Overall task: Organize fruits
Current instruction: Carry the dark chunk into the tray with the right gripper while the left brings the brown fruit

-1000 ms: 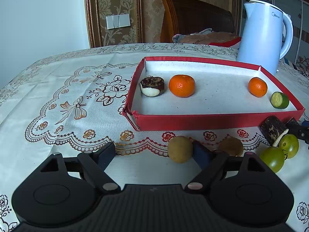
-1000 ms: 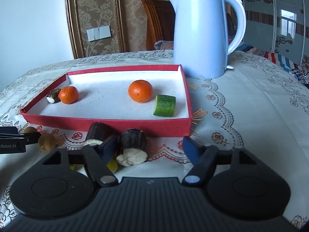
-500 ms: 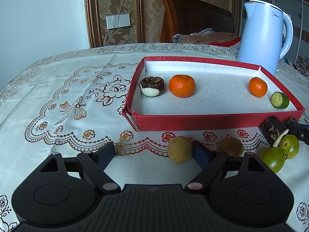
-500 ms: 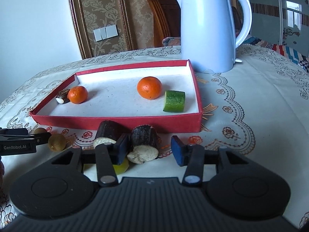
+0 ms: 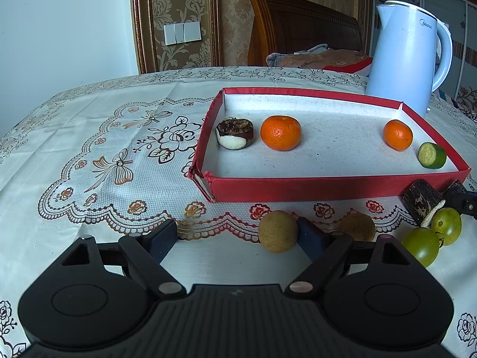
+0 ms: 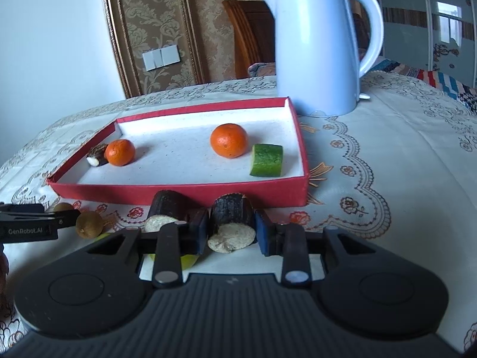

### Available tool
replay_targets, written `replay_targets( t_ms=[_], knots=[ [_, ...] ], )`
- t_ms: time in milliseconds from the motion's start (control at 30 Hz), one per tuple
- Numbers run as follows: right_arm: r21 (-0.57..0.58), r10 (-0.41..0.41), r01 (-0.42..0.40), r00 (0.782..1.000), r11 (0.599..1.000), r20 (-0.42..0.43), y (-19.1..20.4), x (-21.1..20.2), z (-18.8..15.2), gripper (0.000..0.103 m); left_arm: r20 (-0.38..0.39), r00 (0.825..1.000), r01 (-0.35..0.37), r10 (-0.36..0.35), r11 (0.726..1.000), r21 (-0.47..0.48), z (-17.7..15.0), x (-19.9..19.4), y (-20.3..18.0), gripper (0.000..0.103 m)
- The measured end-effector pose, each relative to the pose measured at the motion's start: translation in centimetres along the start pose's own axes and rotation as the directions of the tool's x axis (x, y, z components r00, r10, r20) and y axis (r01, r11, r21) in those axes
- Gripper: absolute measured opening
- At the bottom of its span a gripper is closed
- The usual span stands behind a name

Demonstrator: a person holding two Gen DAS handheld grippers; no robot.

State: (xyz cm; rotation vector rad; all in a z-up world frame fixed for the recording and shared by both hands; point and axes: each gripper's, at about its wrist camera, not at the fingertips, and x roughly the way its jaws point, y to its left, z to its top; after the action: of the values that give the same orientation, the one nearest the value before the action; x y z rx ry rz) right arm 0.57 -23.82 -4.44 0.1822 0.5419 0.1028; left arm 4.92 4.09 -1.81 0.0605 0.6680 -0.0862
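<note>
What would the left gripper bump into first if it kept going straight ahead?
Probably the red box: its front wall stands right across the open left gripper's path. The round brown fruit sits against the right finger, so it might get nudged first; depth is unclear.

Glossy plastic kettle (image 6: 319, 50); matt cardboard tray (image 5: 328, 186); embroidered cloth (image 5: 89, 149).

Both grippers are matte black plastic: a ribbed centre plate, two round domed housings, silver pivot screws and dark blue fingers (image 5: 310, 234). The left gripper (image 6: 29, 223) carries white "GenRobot.AI" lettering.
</note>
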Motion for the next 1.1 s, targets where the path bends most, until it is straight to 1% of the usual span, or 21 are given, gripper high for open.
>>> replay_targets(
  t_ms=[100, 133, 167, 200, 267, 300, 367, 433, 567, 633, 733, 867, 933, 1000, 1100],
  knots=[
    [0.004, 0.0, 0.0, 1.0, 1.0, 0.007, -0.1, -0.1, 0.0, 0.031, 0.006, 1.0, 0.008, -0.008, 1.0, 0.004, 0.0, -0.1, -0.1, 0.083],
    [0.001, 0.0, 0.0, 1.0, 1.0, 0.012, 0.0, -0.2, 0.0, 0.031, 0.01, 1.0, 0.009, -0.01, 1.0, 0.01, 0.0, -0.1, -0.2, 0.08],
    [-0.001, -0.001, 0.001, 1.0, 1.0, 0.017, 0.0, -0.3, 0.0, 0.031, 0.016, 1.0, 0.011, -0.012, 1.0, 0.018, 0.0, -0.2, -0.4, 0.073],
    [-0.002, -0.002, 0.002, 1.0, 1.0, 0.024, 0.0, -0.4, 0.0, 0.031, 0.022, 1.0, 0.014, -0.015, 1.0, 0.024, 0.0, -0.3, -0.5, 0.069],
    [-0.002, -0.004, 0.004, 0.999, 1.0, 0.035, 0.0, -0.6, 0.0, 0.031, 0.032, 0.999, 0.017, -0.018, 0.999, 0.03, 0.0, -0.4, -0.6, 0.053],
    [-0.002, -0.003, 0.003, 0.999, 1.0, 0.037, 0.0, -0.6, 0.0, 0.031, 0.034, 0.999, 0.022, -0.023, 0.999, 0.032, 0.1, -0.5, -0.6, 0.05],
    [-0.001, -0.003, 0.003, 0.999, 1.0, 0.041, 0.0, -0.7, 0.0, 0.031, 0.034, 0.999, 0.033, -0.034, 0.999, 0.032, 0.1, -0.5, -0.5, 0.034],
    [0.0, -0.004, 0.004, 0.999, 1.0, 0.048, -0.1, -0.8, -0.1, 0.031, 0.038, 0.999, 0.036, -0.037, 0.999, 0.036, 0.1, -0.6, -0.5, 0.027],
    [-0.01, -0.009, 0.009, 0.997, 1.0, 0.081, 0.1, -1.4, 0.0, 0.031, 0.04, 0.998, 0.051, -0.052, 0.998, 0.031, 0.1, -0.6, -0.4, 0.027],
    [-0.022, -0.01, 0.013, 0.995, 1.0, 0.099, 0.4, -1.7, 0.0, 0.031, 0.056, 0.997, 0.056, -0.058, 0.998, 0.03, 0.1, -1.0, -0.3, 0.027],
    [-0.04, -0.016, 0.022, 0.991, 0.999, 0.132, 0.6, -2.2, 0.1, 0.031, 0.103, 0.993, 0.061, -0.063, 0.998, 0.02, 0.2, -1.9, 0.0, 0.027],
    [-0.041, -0.013, 0.02, 0.987, 0.999, 0.162, 0.4, -2.8, 0.5, 0.031, 0.182, 0.981, 0.073, -0.067, 0.997, -0.028, 0.9, -3.1, 0.9, 0.027],
    [-0.052, -0.018, 0.028, 0.985, 0.998, 0.173, 0.5, -2.9, 0.9, 0.031, 0.208, 0.976, 0.074, -0.062, 0.996, -0.05, 1.5, -3.4, 1.2, 0.027],
    [-0.067, -0.021, 0.034, 0.984, 0.997, 0.177, 0.8, -2.7, 1.4, 0.031, 0.218, 0.974, 0.076, -0.059, 0.994, -0.073, 2.1, -3.4, 1.5, 0.027],
    [-0.095, -0.025, 0.042, 0.983, 0.995, 0.184, 1.4, -2.0, 2.1, 0.031, 0.205, 0.977, 0.072, -0.055, 0.994, -0.079, 2.9, -2.8, 1.5, 0.027]
  ],
)
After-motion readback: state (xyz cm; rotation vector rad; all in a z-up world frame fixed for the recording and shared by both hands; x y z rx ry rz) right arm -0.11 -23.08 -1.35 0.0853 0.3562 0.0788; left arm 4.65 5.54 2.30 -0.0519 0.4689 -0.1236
